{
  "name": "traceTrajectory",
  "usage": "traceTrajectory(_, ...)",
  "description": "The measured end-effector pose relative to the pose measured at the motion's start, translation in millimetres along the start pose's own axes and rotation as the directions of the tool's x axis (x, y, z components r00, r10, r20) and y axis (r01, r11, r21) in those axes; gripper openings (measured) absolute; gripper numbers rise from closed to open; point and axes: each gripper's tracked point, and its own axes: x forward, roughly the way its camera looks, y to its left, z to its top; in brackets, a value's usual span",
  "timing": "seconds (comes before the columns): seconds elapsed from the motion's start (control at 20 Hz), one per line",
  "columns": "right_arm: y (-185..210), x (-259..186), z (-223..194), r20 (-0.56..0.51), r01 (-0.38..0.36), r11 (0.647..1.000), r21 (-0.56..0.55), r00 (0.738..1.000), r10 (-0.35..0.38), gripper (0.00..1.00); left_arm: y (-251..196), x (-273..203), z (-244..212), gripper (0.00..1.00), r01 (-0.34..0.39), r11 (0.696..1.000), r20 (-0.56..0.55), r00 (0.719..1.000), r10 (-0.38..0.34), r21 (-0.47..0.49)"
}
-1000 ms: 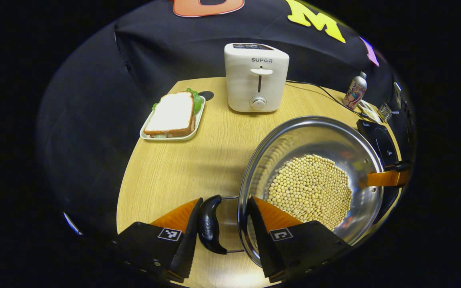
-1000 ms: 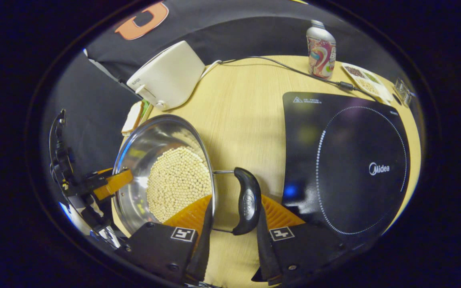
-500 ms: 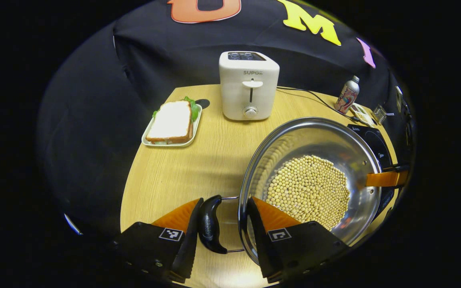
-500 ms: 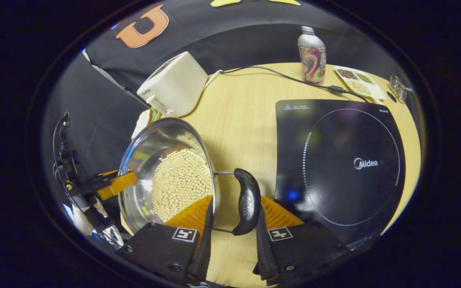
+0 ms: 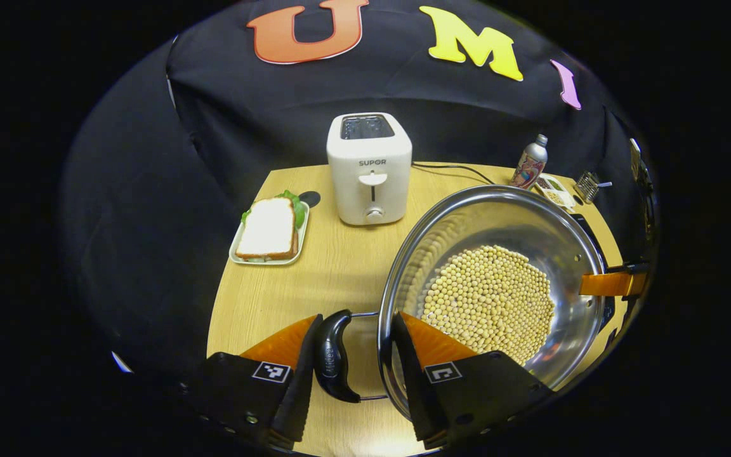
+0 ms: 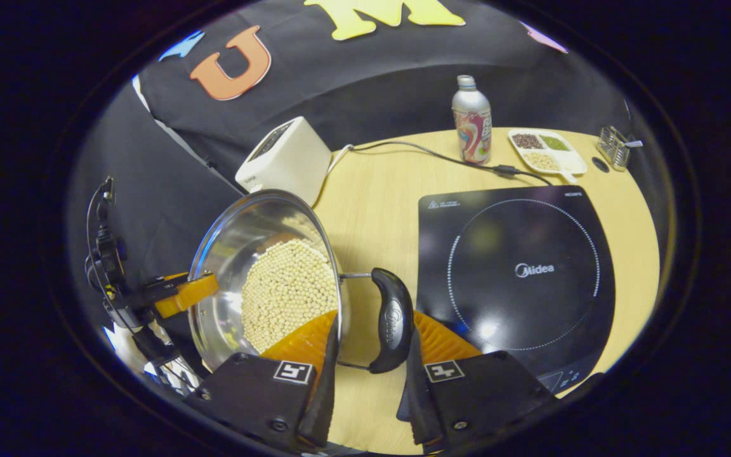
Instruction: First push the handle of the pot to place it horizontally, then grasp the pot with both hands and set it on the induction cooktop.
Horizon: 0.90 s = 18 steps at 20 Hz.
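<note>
In the left gripper view, my left tongs (image 5: pixel 353 365) bracket the pot's left handle (image 5: pixel 332 357): one finger lies against its outer side, while the other sits over the rim, inside the steel pot (image 5: pixel 492 289). I cannot tell whether both fingers truly press, so I call the grip unconfirmed. The pot holds a bed of pale beans (image 5: pixel 489 304) and looks lifted, judging by how it hangs over the counter (image 5: pixel 334 266) near its front edge. Across the pot, the other tongs reach its far handle. I judge the handle-pushing step done and the two-handed carry in hand.

Farther back on the counter stand a white toaster (image 5: pixel 369 168) near the rear edge, a sandwich on a tray (image 5: pixel 269 230) toward the left edge, and a bottle (image 5: pixel 529 162) at the rear right. Black cloth walls the booth.

In the right gripper view, my right tongs (image 6: pixel 368 368) straddle the right handle (image 6: pixel 391 329), the fingers close on either side; again I cannot tell if both pinch. The induction cooktop (image 6: pixel 518 273) lies on the counter just beside that handle, bare. Next I must carry the pot level across, both hands together so no beans spill, and lower it centred on the ring. A divided snack dish (image 6: pixel 546 151) and a power cord (image 6: pixel 429 155) sit behind.
</note>
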Motion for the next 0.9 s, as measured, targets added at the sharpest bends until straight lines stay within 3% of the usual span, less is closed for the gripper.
traceTrajectory(0.05,-4.3,-6.3,0.2,0.009,0.004,1.000,0.008,1.000,-0.004,0.48,-4.9,-3.3,3.1,0.62,0.005,1.000,0.007,1.000,-0.005,0.009)
traceTrajectory(0.2,-11.4,-33.7,-4.9,0.033,0.019,0.999,0.031,0.999,-0.020,0.48,-25.2,-7.7,11.4,0.62,0.028,0.999,0.016,0.999,-0.029,0.033)
traceTrajectory(0.25,-15.5,-40.5,-5.1,0.043,0.026,0.999,0.041,0.999,-0.028,0.48,-31.6,-8.0,13.8,0.72,0.037,0.998,0.017,0.999,-0.038,0.043)
traceTrajectory(0.3,-21.3,-46.1,-5.5,0.050,0.034,0.998,0.049,0.998,-0.037,0.48,-38.9,-8.0,16.0,0.62,0.046,0.998,0.019,0.999,-0.047,0.051)
traceTrajectory(0.85,-110.9,-105.3,-2.4,0.125,0.113,0.985,0.132,0.984,-0.129,0.48,-139.5,-14.2,39.5,0.62,0.147,0.982,0.023,0.988,-0.151,0.122)
traceTrajectory(0.9,-120.4,-109.3,-1.4,0.127,0.120,0.983,0.136,0.982,-0.137,0.48,-149.5,-14.9,39.5,0.72,0.152,0.981,0.021,0.988,-0.156,0.124)
